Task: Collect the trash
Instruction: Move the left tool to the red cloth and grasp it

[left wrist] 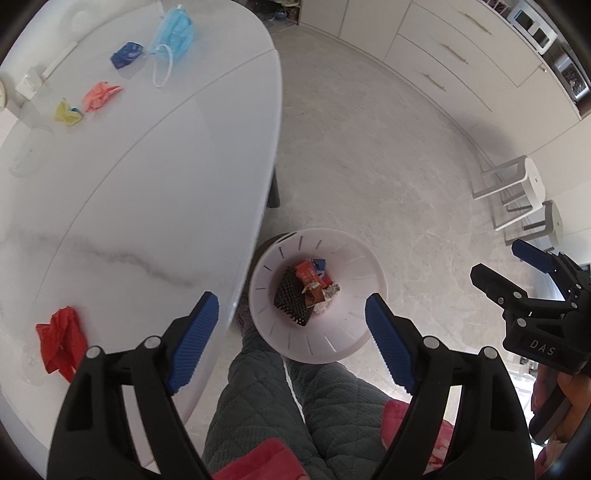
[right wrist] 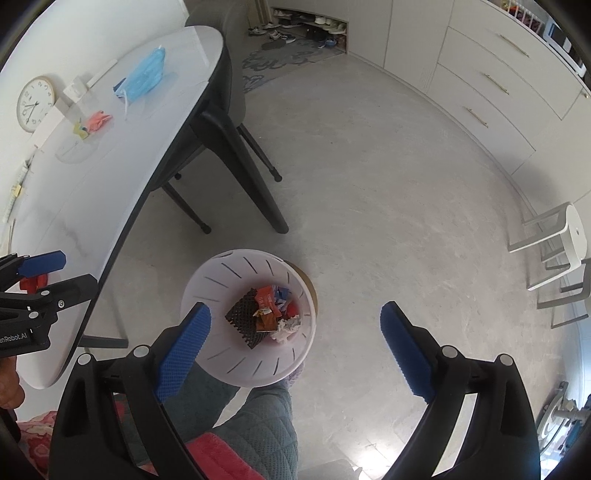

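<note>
- A pale grey, marbled floor (right wrist: pixel 369 192) filled the middle of both views.
- A white, grey-veined oval table (left wrist: pixel 147 192) took up the left of the frame, standing on dark legs (right wrist: pixel 255 184).
- White cabinets with slim brass handles (right wrist: pixel 491 79) ran along the upper right.
- Two white stools (left wrist: pixel 524 184) stood at the right edge.
- A round wall clock (right wrist: pixel 35 103) hung at the upper left.
- Shoes on a low shelf (right wrist: pixel 310 26) sat at the top centre, behind a patterned grey rug (right wrist: pixel 280 55).
- Soft daylight fell evenly, with a bright glare on the floor at the bottom.
</note>
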`<state>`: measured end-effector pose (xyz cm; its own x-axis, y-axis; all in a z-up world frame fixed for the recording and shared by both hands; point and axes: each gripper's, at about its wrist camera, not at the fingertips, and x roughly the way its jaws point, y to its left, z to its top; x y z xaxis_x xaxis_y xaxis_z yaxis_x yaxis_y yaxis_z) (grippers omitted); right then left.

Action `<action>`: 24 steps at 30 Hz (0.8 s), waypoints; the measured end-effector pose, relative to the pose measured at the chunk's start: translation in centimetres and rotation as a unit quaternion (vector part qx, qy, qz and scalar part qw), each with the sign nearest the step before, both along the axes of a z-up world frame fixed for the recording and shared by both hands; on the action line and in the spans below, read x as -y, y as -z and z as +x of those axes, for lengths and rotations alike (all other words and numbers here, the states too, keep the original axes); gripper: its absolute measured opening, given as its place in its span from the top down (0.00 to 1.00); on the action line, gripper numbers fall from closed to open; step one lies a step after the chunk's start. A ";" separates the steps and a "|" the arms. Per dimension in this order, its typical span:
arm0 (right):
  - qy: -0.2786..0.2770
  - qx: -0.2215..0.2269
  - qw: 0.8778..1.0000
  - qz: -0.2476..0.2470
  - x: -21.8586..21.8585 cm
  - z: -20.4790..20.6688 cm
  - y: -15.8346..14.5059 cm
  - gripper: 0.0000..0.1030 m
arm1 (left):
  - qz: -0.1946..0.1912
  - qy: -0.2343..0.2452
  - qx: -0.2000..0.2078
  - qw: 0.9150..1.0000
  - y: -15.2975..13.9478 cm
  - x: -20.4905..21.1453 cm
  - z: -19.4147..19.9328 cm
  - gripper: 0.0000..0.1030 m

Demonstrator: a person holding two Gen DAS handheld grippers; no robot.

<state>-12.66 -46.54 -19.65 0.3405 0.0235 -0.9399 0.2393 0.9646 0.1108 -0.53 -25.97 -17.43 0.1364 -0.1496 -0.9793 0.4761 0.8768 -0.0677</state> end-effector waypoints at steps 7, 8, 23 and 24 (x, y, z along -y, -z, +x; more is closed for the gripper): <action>-0.062 0.001 0.998 0.011 -3.2 2.5 -0.2 0.07 | 0.026 -0.053 0.029 0.998 -1.3 -4.9 0.4 0.24; -0.073 0.001 0.997 0.013 -3.8 2.9 -0.2 0.07 | 0.034 -0.065 0.034 0.997 -1.4 -6.1 0.3 0.24; -0.186 0.033 0.982 0.024 -13.9 8.8 -3.0 0.07 | 0.062 -0.192 0.027 0.979 0.8 -19.9 2.2 0.24; -0.189 0.036 0.981 0.024 -14.6 9.1 -3.2 0.07 | 0.063 -0.191 0.029 0.979 1.0 -20.2 2.4 0.24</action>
<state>-3.58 -31.96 -16.43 0.3637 0.2043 -0.9088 -0.1448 0.9762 0.1615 1.91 -5.81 -18.46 0.2140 0.0454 -0.9758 0.1107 0.9914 0.0704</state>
